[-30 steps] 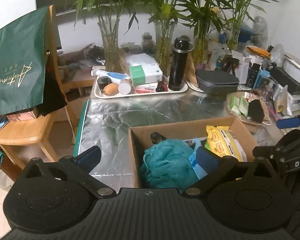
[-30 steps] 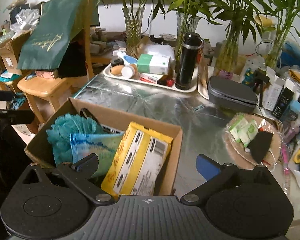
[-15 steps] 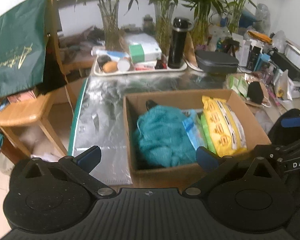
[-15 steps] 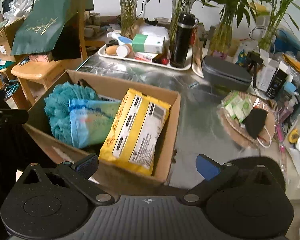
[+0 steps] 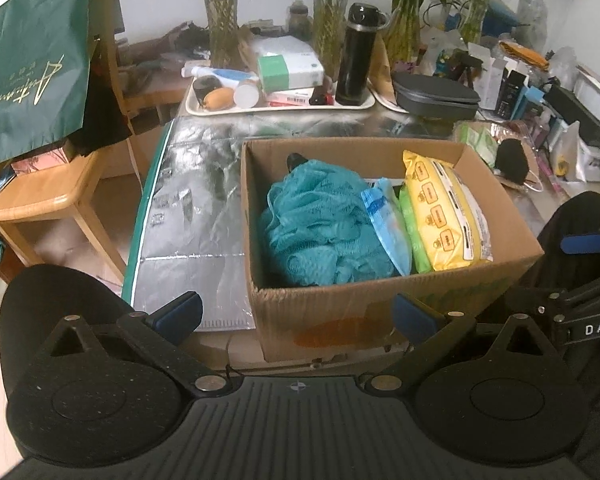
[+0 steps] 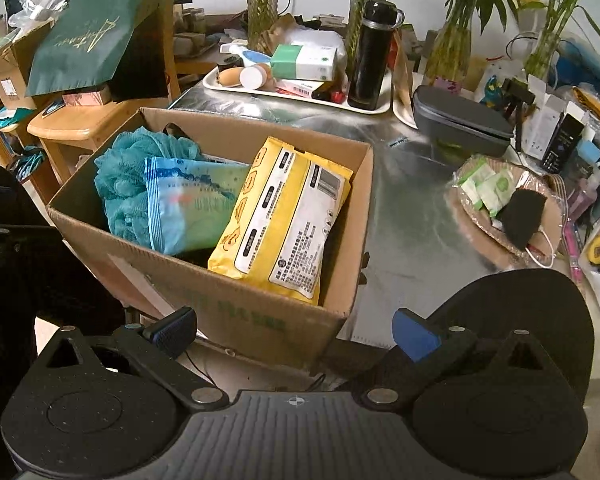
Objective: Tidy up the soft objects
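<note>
white letters "das" on the black right gripper body, open brown cardboard box near the silver foil table edge holding teal mesh bath sponge, blue soft pack, yellow soft pack, left gripper spread and empty, right gripper spread and empty, both short of the box front wall, bare foil left of box

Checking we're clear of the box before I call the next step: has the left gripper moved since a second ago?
Yes. The left gripper has pulled back toward the person: the cardboard box, earlier cut off by its fingers, now shows its whole front wall ahead of them.
</note>
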`<action>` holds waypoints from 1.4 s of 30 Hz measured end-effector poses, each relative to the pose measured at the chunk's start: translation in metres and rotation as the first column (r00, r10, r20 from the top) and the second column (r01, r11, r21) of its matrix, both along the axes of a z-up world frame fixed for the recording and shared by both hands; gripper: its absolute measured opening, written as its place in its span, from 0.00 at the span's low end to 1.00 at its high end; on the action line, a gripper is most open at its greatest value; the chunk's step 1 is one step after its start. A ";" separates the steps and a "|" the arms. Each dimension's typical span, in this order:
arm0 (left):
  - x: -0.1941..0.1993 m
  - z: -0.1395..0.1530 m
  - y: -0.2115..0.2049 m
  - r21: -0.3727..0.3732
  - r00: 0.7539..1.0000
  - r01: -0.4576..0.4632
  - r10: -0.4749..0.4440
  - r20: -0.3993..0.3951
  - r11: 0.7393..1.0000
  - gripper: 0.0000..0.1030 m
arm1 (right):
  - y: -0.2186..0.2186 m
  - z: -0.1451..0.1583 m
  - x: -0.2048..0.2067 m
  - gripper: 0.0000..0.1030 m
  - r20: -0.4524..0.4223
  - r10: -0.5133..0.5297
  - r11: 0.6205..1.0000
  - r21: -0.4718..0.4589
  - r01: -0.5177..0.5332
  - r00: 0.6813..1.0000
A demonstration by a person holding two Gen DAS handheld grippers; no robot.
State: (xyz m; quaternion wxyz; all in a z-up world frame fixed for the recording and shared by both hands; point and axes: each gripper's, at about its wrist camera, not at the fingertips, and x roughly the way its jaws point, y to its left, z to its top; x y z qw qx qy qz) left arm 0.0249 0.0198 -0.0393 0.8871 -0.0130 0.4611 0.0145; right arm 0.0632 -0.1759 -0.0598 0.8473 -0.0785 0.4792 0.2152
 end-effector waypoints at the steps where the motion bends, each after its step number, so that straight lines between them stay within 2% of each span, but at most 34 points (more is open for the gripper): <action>1: 0.000 -0.001 0.000 -0.001 1.000 0.002 -0.002 -0.003 1.000 1.00 | 0.000 0.000 0.000 1.00 -0.001 -0.002 1.000 0.001 0.002 1.000; 42: 0.002 -0.001 -0.008 0.035 1.000 0.018 -0.017 -0.014 0.999 1.00 | 0.001 0.005 0.002 1.00 0.020 0.001 1.000 0.009 -0.001 1.000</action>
